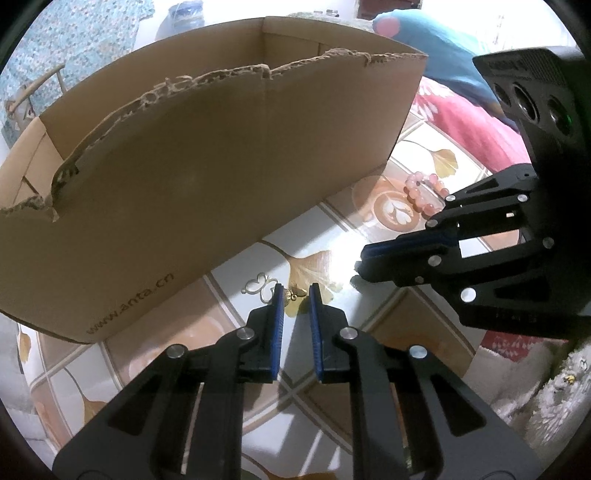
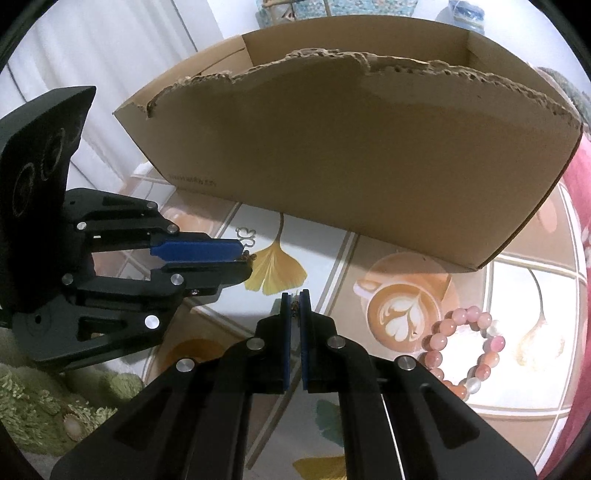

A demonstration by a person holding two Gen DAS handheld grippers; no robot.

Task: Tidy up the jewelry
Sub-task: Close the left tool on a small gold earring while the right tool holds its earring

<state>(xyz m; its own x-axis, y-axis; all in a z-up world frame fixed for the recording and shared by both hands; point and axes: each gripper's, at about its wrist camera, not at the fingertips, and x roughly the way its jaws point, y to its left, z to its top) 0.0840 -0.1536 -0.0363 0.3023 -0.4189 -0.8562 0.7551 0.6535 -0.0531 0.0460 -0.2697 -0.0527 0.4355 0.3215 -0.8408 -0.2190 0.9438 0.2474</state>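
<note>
A brown cardboard box (image 1: 207, 155) with a torn front rim stands on the patterned tablecloth; it also shows in the right wrist view (image 2: 351, 155). My left gripper (image 1: 296, 291) is open low over the cloth, its tips on either side of a small gold earring (image 1: 295, 293). A silver butterfly-shaped piece (image 1: 258, 286) lies just left of it, also seen in the right wrist view (image 2: 246, 236). My right gripper (image 2: 294, 301) is shut on a small gold piece (image 2: 294, 305). A pink bead bracelet (image 2: 465, 350) lies to its right, also in the left wrist view (image 1: 424, 192).
The box fills the far side of both views. A green shaggy mat (image 2: 44, 406) lies at the left edge. A person in red and blue clothing (image 1: 461, 110) sits beyond the table's right side. A blue-patterned jar (image 2: 465, 13) stands behind the box.
</note>
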